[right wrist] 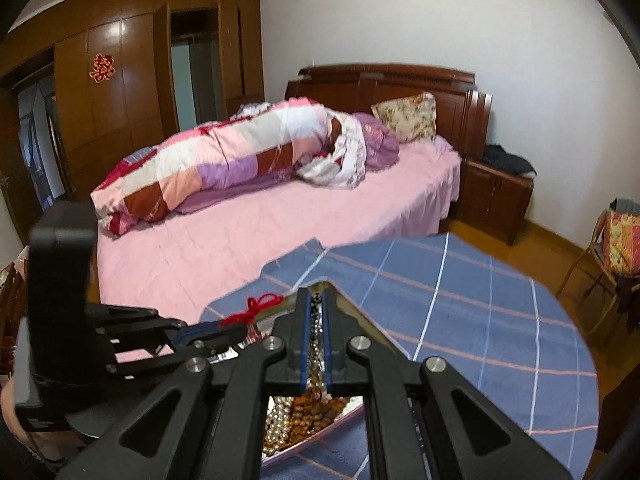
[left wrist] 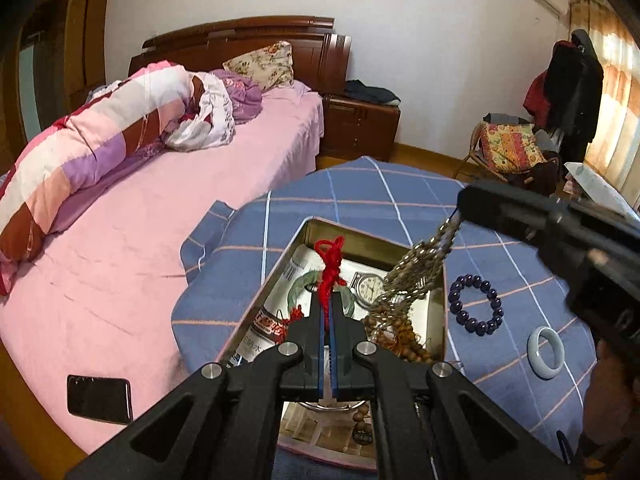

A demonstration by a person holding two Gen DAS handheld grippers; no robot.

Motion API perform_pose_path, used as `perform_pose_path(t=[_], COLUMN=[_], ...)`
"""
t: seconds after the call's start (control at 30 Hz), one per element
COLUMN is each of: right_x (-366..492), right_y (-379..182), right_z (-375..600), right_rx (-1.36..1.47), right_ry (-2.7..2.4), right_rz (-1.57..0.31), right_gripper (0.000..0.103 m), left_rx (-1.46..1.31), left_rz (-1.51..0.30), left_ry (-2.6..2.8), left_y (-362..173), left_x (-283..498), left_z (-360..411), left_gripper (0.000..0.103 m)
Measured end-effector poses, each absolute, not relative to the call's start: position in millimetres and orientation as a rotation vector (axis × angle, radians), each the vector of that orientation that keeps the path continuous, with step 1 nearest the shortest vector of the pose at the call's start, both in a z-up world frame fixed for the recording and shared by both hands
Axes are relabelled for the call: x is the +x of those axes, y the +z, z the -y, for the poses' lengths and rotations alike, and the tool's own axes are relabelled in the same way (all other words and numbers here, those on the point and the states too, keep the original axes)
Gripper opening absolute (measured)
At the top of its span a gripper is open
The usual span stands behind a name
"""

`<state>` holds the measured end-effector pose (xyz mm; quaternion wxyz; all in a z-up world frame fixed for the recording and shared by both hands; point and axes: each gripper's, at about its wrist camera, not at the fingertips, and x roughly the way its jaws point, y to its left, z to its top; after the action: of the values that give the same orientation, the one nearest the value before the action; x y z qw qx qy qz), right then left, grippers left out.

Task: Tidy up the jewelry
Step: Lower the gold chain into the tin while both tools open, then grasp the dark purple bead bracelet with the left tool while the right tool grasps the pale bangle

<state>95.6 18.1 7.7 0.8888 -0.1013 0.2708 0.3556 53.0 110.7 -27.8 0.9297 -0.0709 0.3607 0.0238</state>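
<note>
Over the blue checked cloth (left wrist: 360, 196) that covers the round table, the left wrist view looks down on a rectangular gold-coloured metal tin (left wrist: 438, 312) lying open. The left gripper (left wrist: 329, 312) hangs above the tin with its blue-padded jaws nearly closed on a knotted red cord (left wrist: 330, 264), which rises from between the fingers. Inside the tin lie a pale green jade bangle (left wrist: 298, 286), a silver wristwatch with a white dial (left wrist: 368, 286) and a heap of brown wooden beads (left wrist: 404, 338). From the right, the black right gripper (left wrist: 460, 208) reaches in, pinching a pale metallic bead chain (left wrist: 416, 268) that trails down into the tin. On the cloth just right of the tin sits a dark purple bead bracelet (left wrist: 474, 300), and beyond it, apart, a pale grey-white stone bangle (left wrist: 546, 352). A black smartphone (left wrist: 100, 399) lies on the pink bedsheet (left wrist: 160, 240) to the left.

Along the right wrist view, the right gripper (right wrist: 316, 300) has its jaws drawn close on the pale chain (right wrist: 316, 336), which runs down between the blue pads to a pile of silvery and brown beads in the tin (right wrist: 356, 308) below. At the left, the left gripper (right wrist: 236, 326) holds the red cord (right wrist: 256, 308) above the tin's edge. Behind stand the bed with its rolled patchwork quilt (right wrist: 224, 160) and a brown wooden wardrobe (right wrist: 120, 80).
</note>
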Motion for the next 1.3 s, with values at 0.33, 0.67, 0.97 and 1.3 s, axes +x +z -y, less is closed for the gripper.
perform_pose_path(t=[0.33, 0.67, 0.97, 1.3], right_x=[106.8, 114.2, 101.5, 87.6], right_y=[-22.5, -38.9, -45.2, -74.8], right_z=[-13.3, 4.7, 75.5, 163.6], right_rx=[-0.210, -0.144, -0.135, -0.145], right_ry=[0.734, 0.699, 0.588, 0.443], right_rz=[-0.667, -0.713, -0.731, -0.836], right_gripper=[0.008, 0.064, 0.086, 0.094], left_rx=[-0.176, -0.200, -0.193, -0.129], left_rz=[-0.786, -0.838, -0.775, -0.788], left_ry=[0.064, 0.072, 0.099, 0.046], left_y=[-46.9, -55.9, -42.8, -44.4], left_x=[59.0, 60.7, 51.0, 53.1], left_z=[-118.0, -113.5, -103.7, -59.0], left_gripper=[0.001, 0.034, 0.071, 0.071])
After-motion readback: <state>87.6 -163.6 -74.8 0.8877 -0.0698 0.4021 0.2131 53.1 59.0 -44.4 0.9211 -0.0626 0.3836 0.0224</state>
